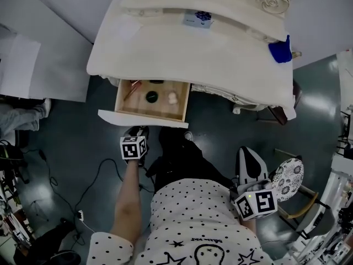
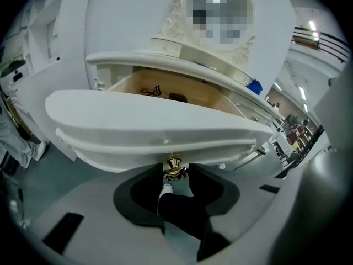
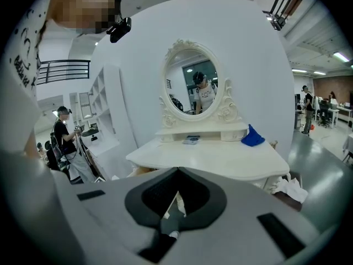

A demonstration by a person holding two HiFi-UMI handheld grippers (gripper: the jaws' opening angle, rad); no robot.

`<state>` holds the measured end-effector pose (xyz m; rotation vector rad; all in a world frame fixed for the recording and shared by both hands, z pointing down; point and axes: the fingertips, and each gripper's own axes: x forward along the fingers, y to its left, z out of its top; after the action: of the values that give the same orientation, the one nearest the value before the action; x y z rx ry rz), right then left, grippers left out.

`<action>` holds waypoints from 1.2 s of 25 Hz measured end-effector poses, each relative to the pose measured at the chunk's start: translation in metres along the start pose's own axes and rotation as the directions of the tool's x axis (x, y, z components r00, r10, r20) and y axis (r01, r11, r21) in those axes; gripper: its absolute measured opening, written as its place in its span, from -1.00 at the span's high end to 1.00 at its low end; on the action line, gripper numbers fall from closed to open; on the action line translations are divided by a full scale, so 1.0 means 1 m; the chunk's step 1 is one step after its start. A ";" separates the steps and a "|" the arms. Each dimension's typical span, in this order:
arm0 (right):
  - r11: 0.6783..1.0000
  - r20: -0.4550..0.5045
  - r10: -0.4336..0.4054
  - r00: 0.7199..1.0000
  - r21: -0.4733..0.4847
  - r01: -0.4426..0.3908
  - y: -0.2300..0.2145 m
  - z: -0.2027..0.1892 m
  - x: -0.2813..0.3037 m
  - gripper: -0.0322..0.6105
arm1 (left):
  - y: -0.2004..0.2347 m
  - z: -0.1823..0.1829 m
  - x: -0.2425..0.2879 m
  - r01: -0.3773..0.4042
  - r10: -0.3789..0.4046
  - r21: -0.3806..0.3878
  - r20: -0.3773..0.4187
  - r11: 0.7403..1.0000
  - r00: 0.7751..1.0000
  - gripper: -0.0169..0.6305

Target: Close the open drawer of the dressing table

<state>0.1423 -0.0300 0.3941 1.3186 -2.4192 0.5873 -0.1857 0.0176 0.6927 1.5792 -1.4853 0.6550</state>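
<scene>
Drawer (image 1: 140, 118) pulled out from under the counter (image 1: 220, 59), at its left end in the head view, front panel toward the person. Left tongs (image 1: 138, 131) right at that panel. Only the left gripper view shows the grip: a gold knob (image 2: 175, 166) below the panel sits between the tips, and both tips are tight on its sides. Same view shows a dark trouser leg (image 2: 185, 211) and a pale shoe under the tongs.

Right tongs (image 3: 176, 171) well apart from the drawer, held back by the person's right side. Right gripper view shows the tips meeting, nothing between them.

Drawer contents show best in the head view: thin reddish stick (image 1: 131, 89), dark round item (image 1: 151, 96), pale lump (image 1: 173, 98).

On the counter: small box (image 1: 198, 19) at the back, blue cloth (image 1: 281, 51) at the right end. Oval mirror (image 3: 191, 81) shows in the gripper views only. Right gripper view also catches people standing far off on both sides.
</scene>
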 end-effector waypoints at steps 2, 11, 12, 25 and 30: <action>1.000 0.007 -0.003 1.000 -0.003 0.003 -0.001 0.002 -0.001 0.87 | 0.001 0.000 0.000 -0.002 0.002 -0.016 0.008 1.000 1.000 0.46; 1.000 0.043 -0.001 0.999 -0.022 0.002 -0.003 0.012 -0.002 0.87 | 0.000 0.002 0.002 -0.021 0.020 0.018 0.021 1.000 1.000 0.47; 1.000 0.048 -0.002 0.999 -0.024 0.003 -0.003 0.013 -0.003 0.87 | 0.000 0.001 0.002 -0.022 0.022 0.024 0.017 0.999 1.000 0.47; 0.997 0.094 -0.071 0.993 0.008 0.070 -0.013 0.028 -0.006 0.87 | 0.000 0.013 0.010 -0.027 0.027 0.043 0.000 0.999 1.000 0.47; 0.996 0.070 -0.086 0.994 0.028 0.084 -0.007 0.030 0.005 0.87 | 0.001 0.025 0.016 -0.015 0.015 0.052 0.001 0.999 1.000 0.48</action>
<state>0.1429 -0.0516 0.3712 1.4680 -2.4047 0.5590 -0.1881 -0.0123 0.6933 1.6088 -1.4930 0.7074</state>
